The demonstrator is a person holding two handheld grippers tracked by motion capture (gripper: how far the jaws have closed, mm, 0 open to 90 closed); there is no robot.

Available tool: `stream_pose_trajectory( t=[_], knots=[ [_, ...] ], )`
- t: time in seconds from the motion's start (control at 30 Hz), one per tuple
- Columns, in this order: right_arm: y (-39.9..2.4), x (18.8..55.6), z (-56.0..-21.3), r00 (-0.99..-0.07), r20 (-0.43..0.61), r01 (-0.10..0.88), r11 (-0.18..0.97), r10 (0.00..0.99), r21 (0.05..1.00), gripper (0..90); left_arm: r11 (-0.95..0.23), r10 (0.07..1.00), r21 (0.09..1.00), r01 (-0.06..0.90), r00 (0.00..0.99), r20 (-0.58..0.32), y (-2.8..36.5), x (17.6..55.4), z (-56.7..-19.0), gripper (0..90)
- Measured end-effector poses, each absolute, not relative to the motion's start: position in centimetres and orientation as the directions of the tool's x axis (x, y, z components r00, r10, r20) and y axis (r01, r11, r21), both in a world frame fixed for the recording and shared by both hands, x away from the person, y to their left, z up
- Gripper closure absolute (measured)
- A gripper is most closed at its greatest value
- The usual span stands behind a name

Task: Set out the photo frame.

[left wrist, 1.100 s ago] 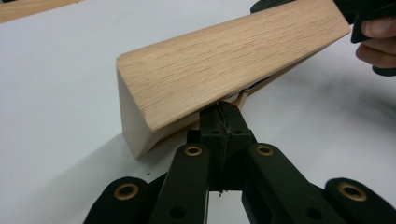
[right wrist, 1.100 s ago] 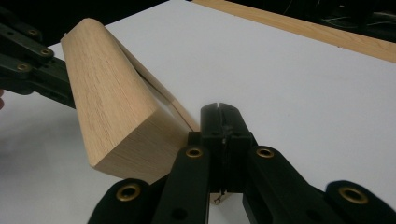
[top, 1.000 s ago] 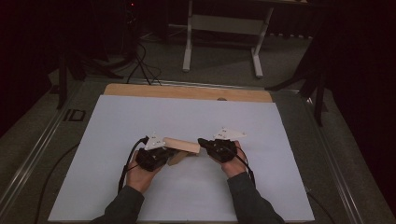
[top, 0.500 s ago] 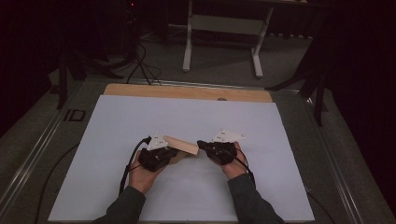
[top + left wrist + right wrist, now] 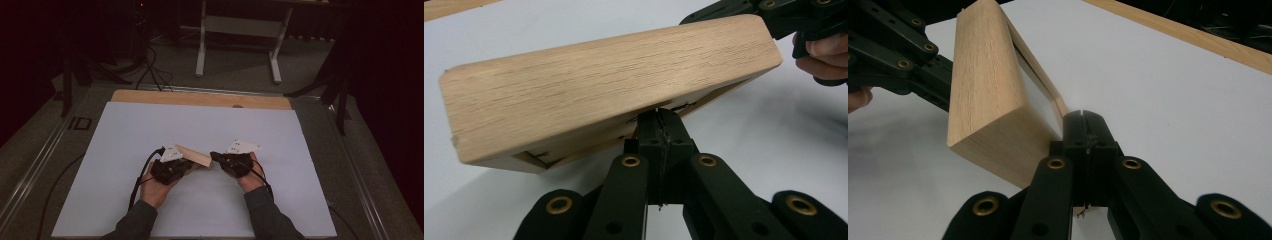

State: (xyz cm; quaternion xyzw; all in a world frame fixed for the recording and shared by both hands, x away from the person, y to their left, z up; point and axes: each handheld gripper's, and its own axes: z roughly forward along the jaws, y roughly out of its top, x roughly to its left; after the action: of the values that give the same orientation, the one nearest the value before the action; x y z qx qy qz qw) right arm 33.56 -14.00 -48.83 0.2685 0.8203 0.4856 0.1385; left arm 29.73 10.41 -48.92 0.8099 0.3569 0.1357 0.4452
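A light wooden frame [image 5: 192,155] hangs tilted between my two grippers, just above the white sheet [image 5: 150,125]. My left gripper [image 5: 194,165] holds it from below left. In the left gripper view its jaws [image 5: 659,117] are pressed together at the lower rim of the frame [image 5: 599,85]. My right gripper [image 5: 214,156] meets the frame's right end. In the right gripper view its jaws [image 5: 1083,120] are shut at the corner of the frame [image 5: 983,90], by the thin inner lip. Each view also shows the other gripper at the frame's far end [image 5: 704,15] [image 5: 933,82].
The white sheet covers most of the table. A wooden board [image 5: 200,98] lies along its far edge. Beyond the table stands a white metal stand [image 5: 202,50], with dark cables [image 5: 150,70] on the floor. Metal rails [image 5: 45,150] run along the table's sides.
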Motion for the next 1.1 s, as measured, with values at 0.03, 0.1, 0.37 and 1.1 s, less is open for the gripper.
stream_pose_trajectory(
  t=[0.03, 0.1, 0.37, 1.1],
  knots=[
    [-14.0, 33.6, -48.8, -0.819, 0.032, 0.304, 0.386, 0.572, 0.871, 90.0, -0.350, 0.699, 0.817, 0.458, 0.709, -0.098, 10.4, 29.7, -48.9, 89.6],
    [-13.9, 33.5, -48.8, -0.822, 0.030, 0.301, 0.388, 0.569, 0.871, 89.9, -0.352, 0.699, 0.815, 0.460, 0.708, -0.098, 10.4, 29.8, -49.0, 89.6],
    [-13.5, 33.2, -48.9, -0.837, 0.012, 0.283, 0.415, 0.547, 0.865, 89.9, -0.353, 0.700, 0.810, 0.468, 0.706, -0.102, 10.2, 29.9, -49.2, 89.6],
    [-12.6, 32.9, -49.3, -0.862, 0.001, 0.268, 0.454, 0.507, 0.850, 90.0, -0.351, 0.721, 0.796, 0.494, 0.685, -0.108, 10.4, 30.3, -49.8, 89.6]
  ],
)
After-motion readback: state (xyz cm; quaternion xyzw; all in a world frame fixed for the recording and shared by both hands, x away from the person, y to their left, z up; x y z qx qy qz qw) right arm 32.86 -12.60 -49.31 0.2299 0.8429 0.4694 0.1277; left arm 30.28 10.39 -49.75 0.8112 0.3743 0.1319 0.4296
